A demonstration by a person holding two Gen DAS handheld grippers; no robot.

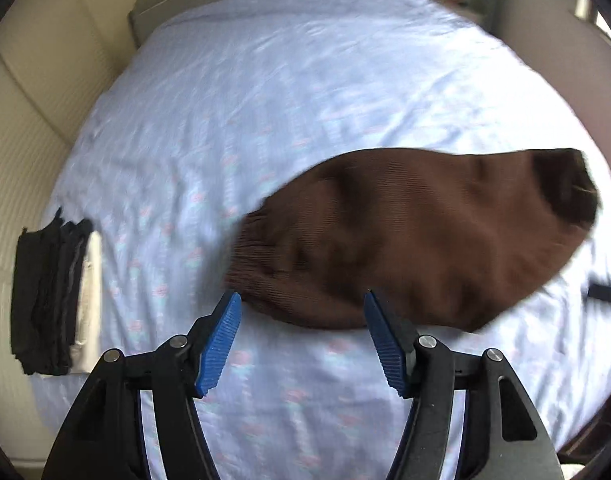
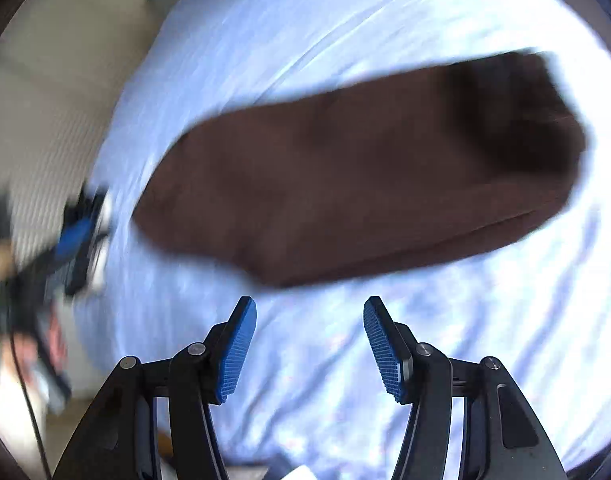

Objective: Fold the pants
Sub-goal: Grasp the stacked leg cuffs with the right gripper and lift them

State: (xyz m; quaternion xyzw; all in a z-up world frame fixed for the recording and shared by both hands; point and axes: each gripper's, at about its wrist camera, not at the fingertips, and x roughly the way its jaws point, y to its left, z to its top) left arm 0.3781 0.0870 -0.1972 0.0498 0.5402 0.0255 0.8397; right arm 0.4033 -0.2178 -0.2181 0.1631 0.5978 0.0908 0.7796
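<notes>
A big bed with a pale blue sheet (image 1: 305, 80) is filling both views. The brown pants (image 1: 417, 240) are lying on it, already folded into 1 long strip with the ribbed cuff end pointing left. A small stack of dark folded clothes (image 1: 45, 300) is sitting at the bed's left edge.

The left gripper (image 1: 301, 300) is hanging just by the cuff end, its 2 blue pads wide apart and holding nothing. The right gripper (image 2: 309, 304) is also spread wide and empty, just short of the pants (image 2: 365, 172).

A pinch could be catching only the top layer, so the fold could be slipping apart.

Only the left view is showing the stack clearly. Only the right view is showing the other gripper (image 2: 75, 240), blurry.
</notes>
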